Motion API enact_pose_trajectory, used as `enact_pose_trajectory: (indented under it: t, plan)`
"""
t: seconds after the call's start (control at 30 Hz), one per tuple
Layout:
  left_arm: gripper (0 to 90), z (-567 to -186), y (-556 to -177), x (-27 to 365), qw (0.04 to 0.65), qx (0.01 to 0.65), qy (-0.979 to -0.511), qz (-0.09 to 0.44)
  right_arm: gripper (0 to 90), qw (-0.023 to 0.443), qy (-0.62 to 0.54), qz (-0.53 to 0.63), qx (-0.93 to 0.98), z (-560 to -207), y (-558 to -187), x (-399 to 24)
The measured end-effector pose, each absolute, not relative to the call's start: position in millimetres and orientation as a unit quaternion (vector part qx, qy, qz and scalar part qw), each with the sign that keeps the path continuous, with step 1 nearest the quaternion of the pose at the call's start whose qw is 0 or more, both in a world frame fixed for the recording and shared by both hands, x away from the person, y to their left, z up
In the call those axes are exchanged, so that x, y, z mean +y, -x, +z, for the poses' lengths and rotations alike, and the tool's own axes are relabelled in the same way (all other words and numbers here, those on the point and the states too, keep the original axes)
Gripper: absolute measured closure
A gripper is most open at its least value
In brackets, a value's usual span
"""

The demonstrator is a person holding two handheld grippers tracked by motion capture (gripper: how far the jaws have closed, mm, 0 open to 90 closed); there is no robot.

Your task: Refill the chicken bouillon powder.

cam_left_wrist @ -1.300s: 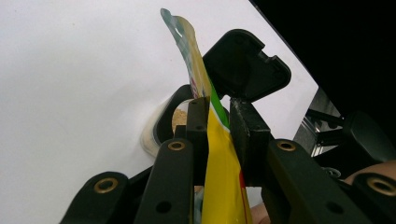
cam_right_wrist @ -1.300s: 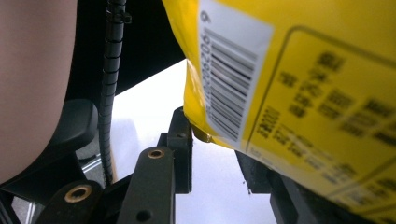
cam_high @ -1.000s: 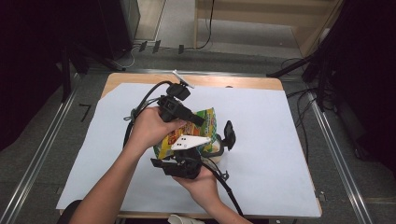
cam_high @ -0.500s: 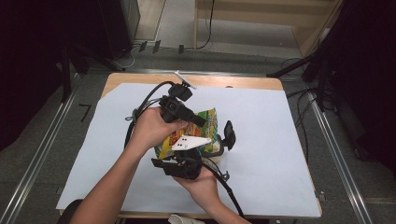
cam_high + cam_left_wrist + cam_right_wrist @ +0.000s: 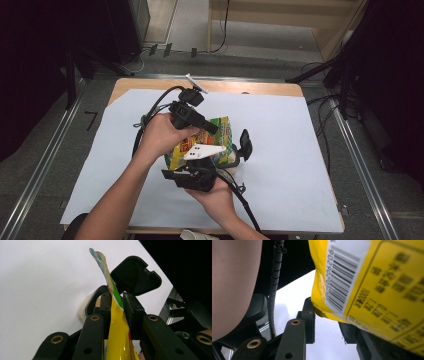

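White paper covers the table [image 5: 300, 150]; left gripper [image 5: 116, 305] clamps the snack bag [image 5: 220, 131], right gripper [image 5: 327, 322] pinches its lower corner; pull apart steadily, evenly

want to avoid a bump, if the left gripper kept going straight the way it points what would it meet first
Probably the black hinged cap standing open just past the left gripper, which pinches the yellow and green foil packet; depth there is hard to judge.

Bright, even overhead light on the white sheet [image 5: 300, 150]; dark surroundings; close-up print on the yellow bag [image 5: 387, 290] blurs.
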State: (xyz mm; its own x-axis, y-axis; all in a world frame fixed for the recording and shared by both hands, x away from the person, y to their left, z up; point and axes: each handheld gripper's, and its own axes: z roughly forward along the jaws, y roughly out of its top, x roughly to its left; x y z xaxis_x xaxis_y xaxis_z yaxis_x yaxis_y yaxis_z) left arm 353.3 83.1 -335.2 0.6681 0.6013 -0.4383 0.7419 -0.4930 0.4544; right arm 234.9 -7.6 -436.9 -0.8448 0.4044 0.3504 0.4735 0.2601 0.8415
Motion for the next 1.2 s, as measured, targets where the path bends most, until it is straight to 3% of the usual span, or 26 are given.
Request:
enact_pose_trajectory:
  t: [0.53,1.2]
  plan:
    - [78.4,-324.1,-339.0,75.8,0.311,0.382,-0.867,-0.078,70.2,0.041,0.278,-0.550,-0.786,-437.3,-234.1,-7.3]
    - [78.2,-325.4,-345.2,78.0,0.313,0.385,-0.863,-0.093,69.5,0.045,0.278,-0.553,-0.784,-434.4,-233.8,-6.8]
